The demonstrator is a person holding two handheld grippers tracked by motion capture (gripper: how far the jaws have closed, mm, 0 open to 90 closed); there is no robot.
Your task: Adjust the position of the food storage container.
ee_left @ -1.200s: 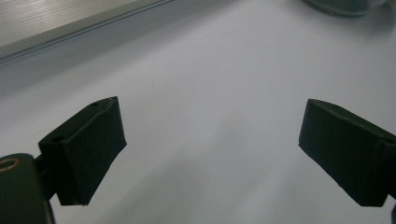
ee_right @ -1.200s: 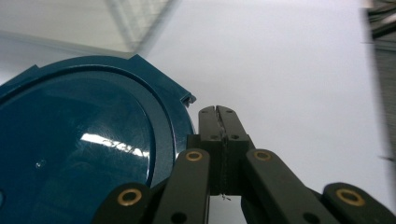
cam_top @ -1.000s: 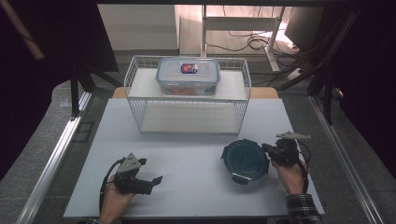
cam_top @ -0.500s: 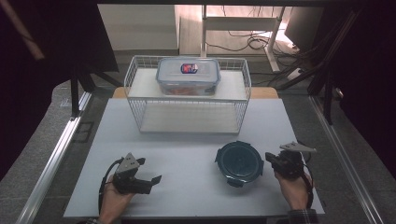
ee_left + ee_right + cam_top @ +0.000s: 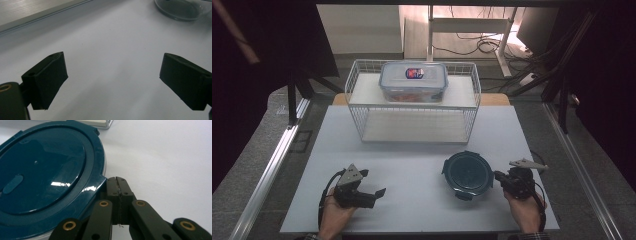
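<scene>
A round container with a dark teal lid (image 5: 468,175) sits on the white table (image 5: 412,165) at the near right. My right gripper (image 5: 498,176) lies just right of it, jaws shut on nothing. In the right gripper view the shut tips (image 5: 117,180) rest beside a tab on the edge of the teal lid (image 5: 45,177); I cannot tell whether they touch it. My left gripper (image 5: 373,182) rests at the near left, jaws open wide over bare table. The left gripper view shows the open gripper (image 5: 113,75) and the container's rim (image 5: 180,11) far off.
A white wire basket (image 5: 412,125) stands at the back middle of the table and carries a clear rectangular box with a lid (image 5: 413,80). A metal rail (image 5: 272,165) runs along the table's left side. Cables and a stand lie on the floor behind.
The round container has shifted a little left and toward the near edge. My right gripper has moved toward the near edge beside it. The left gripper has stayed still.
</scene>
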